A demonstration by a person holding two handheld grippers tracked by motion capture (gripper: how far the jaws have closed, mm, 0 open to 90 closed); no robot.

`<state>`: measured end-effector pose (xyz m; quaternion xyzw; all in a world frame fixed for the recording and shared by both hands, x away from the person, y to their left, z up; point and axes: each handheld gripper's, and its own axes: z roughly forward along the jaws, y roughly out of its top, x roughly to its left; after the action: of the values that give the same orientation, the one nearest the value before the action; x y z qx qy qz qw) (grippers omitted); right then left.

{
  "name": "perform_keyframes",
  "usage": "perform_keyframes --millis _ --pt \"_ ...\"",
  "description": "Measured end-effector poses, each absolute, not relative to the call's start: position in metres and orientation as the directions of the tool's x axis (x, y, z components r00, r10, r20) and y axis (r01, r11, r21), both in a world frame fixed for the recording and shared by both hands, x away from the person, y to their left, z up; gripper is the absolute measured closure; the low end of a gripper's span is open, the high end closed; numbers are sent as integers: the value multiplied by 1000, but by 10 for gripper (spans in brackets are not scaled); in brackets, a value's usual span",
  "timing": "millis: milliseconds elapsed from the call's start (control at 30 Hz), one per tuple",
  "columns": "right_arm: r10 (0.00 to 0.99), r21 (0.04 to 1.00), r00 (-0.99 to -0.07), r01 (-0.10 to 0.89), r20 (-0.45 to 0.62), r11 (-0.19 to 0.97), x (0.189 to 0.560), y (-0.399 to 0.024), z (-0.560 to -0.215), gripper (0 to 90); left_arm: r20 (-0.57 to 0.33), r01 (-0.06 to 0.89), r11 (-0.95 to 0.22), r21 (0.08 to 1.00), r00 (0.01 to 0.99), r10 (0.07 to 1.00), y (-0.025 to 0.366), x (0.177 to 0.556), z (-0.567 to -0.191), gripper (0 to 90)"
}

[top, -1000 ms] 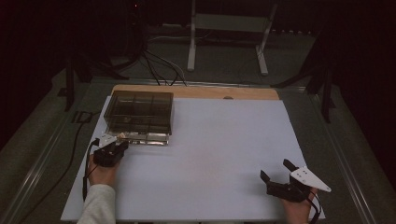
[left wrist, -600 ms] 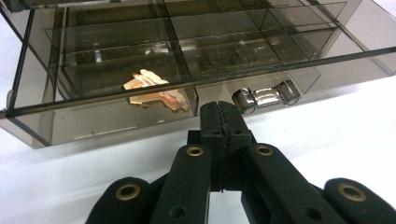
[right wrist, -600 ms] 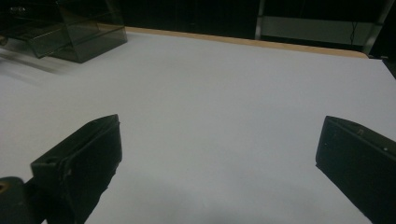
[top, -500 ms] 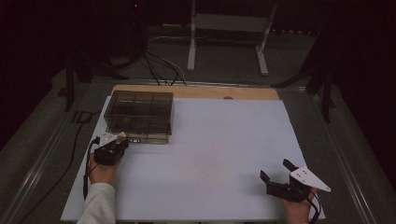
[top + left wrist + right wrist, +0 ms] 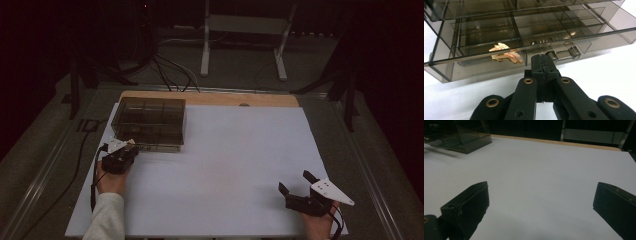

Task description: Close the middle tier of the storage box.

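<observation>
The left tool, its jaws pressed together with nothing visibly between them, sits right at the front of a smoked-plastic box on the white counter. Just ahead of the tips and slightly to their right is the box's small metal handle, touching or nearly touching them; whether the tips hook it cannot be told. That placing suggests the hand means to draw out the lower drawer, which juts a little forward under the lid, and pinched jaws make a narrow point suited to catching so small a pull. Behind the drawer's front wall, ahead and to the left of the tips, lies a pale, crumpled scrap in one of the divided compartments; what it is cannot be made out.

The right tool rests low over bare counter, well apart from the box, which lies far ahead and to its left. Its jaws are spread wide with nothing between them, likely kept ready to steady the box or take something from it once the drawer is out. The box stands near the counter's far edge, against a strip of bare wood.
</observation>
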<state>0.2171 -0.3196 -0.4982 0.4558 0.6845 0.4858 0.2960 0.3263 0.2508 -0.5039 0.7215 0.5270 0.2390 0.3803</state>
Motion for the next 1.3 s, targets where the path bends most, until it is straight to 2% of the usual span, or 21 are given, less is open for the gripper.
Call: perform_keyframes --millis 1300 --pt "912 936 -409 335 37 112 217 -320 -498 8 -81 584 -114 804 297 951 252 332 -505 900"
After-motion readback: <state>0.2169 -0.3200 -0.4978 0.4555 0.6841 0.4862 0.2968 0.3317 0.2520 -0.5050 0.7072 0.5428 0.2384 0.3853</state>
